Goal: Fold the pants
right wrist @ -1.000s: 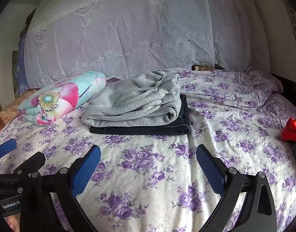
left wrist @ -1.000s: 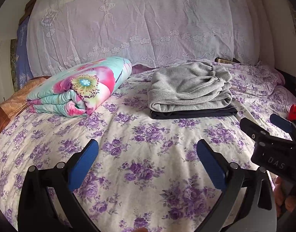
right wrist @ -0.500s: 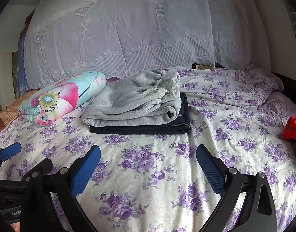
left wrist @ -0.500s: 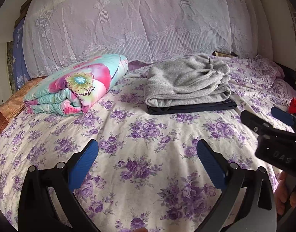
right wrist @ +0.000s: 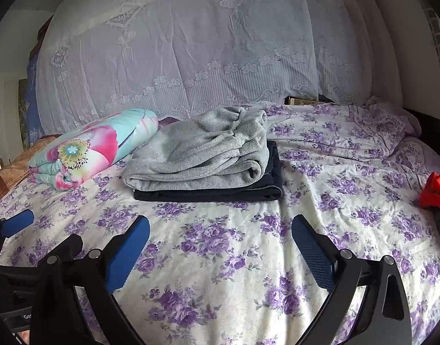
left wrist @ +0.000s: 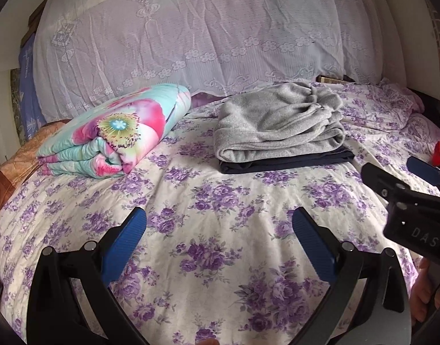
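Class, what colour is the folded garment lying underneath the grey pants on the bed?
Dark navy, nearly black; the right wrist view shows it best.

Grey pants on navy pants; purple-flowered white bedsheet.

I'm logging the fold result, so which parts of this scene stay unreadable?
- Dark garment: right wrist view, mostly covered by the grey pants; type unclear.
- Red object: both views, cut by the right edge.
- Headboard: both views, hidden behind lace cover.
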{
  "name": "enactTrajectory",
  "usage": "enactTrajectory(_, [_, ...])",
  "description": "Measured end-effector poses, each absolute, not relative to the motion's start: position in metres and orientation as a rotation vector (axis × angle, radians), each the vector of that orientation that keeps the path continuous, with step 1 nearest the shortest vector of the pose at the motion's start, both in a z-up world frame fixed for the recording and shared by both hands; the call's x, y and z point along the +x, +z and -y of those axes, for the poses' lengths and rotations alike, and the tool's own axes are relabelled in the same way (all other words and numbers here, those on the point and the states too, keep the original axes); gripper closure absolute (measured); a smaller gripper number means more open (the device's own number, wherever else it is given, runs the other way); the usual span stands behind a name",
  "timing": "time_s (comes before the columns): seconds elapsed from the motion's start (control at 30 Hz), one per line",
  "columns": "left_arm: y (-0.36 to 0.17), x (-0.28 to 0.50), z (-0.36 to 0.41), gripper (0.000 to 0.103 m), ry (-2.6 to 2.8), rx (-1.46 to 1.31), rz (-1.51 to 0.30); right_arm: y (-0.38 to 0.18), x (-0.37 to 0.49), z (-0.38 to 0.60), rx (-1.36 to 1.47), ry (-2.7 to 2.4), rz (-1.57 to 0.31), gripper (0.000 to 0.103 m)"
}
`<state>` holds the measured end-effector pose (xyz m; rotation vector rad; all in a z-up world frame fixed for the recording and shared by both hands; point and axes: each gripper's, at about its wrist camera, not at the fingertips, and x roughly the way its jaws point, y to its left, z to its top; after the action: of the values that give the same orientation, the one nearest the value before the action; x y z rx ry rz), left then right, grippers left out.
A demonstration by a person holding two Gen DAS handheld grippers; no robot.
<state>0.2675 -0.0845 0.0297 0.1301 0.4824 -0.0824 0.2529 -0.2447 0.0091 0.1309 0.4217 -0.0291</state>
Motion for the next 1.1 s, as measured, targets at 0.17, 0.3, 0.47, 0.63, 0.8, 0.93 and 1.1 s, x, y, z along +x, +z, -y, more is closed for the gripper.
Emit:
enactTrajectory(0.17, [0.0318,0.2682,0.0822,0.004,-0.079,0.117,-0.481,0.0087,0.2535,0.2452,0.132,-0.028,-0.424,0.004])
enactTrajectory(0.3, [0.0311,0.2689,0.0816,0.004,-0.067,0.116,-0.487,0.0085,0.2525,0.2445,0.133,-0.029,-0.425,0.004])
enactTrajectory(0.47, [0.0318,0.2666,0.0819,0.004,-0.065,0.123,-0.475,0.0086,0.2539,0.2456,0.134,-0.029,-0.426,0.004])
enactTrajectory(0.63, [0.0317,0.2665,0.0825,0.004,-0.064,0.124,-0.476,0.0078,0.2533,0.245,0.138,-0.03,-0.431,0.004])
enactTrajectory(0.8, [0.0318,0.2661,0.083,0.004,-0.064,0.125,-0.473,0.0078,0.2534,0.2451,0.136,-0.029,-0.43,0.004])
enactTrajectory(0.93, [0.0317,0.2658,0.0836,0.004,-0.063,0.126,-0.475,0.0077,0.2531,0.2448,0.137,-0.03,-0.431,0.004])
enactTrajectory(1.1, [0.0316,0.2657,0.084,0.004,-0.062,0.125,-0.474,0.0077,0.2536,0.245,0.137,-0.03,-0.432,0.004])
